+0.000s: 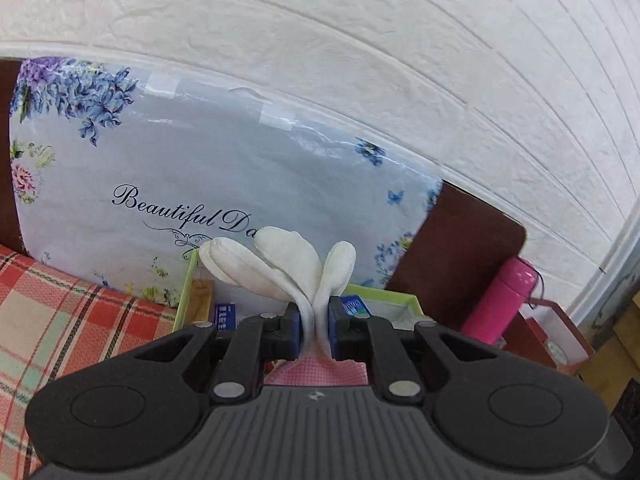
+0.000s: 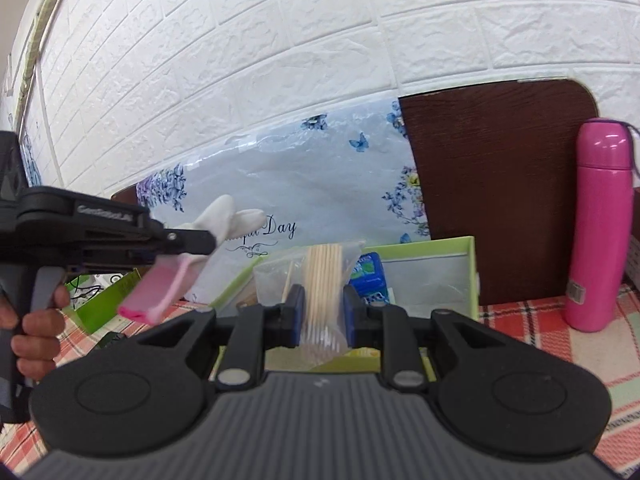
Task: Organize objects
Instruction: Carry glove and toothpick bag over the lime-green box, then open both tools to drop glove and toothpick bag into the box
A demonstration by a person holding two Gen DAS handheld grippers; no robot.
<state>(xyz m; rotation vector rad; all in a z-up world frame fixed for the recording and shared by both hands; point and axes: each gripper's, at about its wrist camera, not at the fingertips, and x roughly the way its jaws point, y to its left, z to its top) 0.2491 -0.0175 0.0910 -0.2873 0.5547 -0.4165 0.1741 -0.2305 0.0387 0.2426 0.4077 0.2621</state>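
Tongs both clamp loads: left tongs (image 1: 314, 330) pinch a glove (image 1: 280, 268) at center frame, right tongs (image 2: 323, 316) grip a skewer bag (image 2: 320, 280), both lifted, apparently for sorting into the box (image 2: 464, 248) behind.

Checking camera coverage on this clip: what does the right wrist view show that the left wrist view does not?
Only the right wrist view shows the right gripper shut on a clear bag of wooden sticks, a side look at the left gripper, and the hand holding it. Only the left wrist view shows the glove pinched head-on in the left gripper. Both share that white glove with its pink cuff, the green box, the pink flask, the floral bag and the brick wall.
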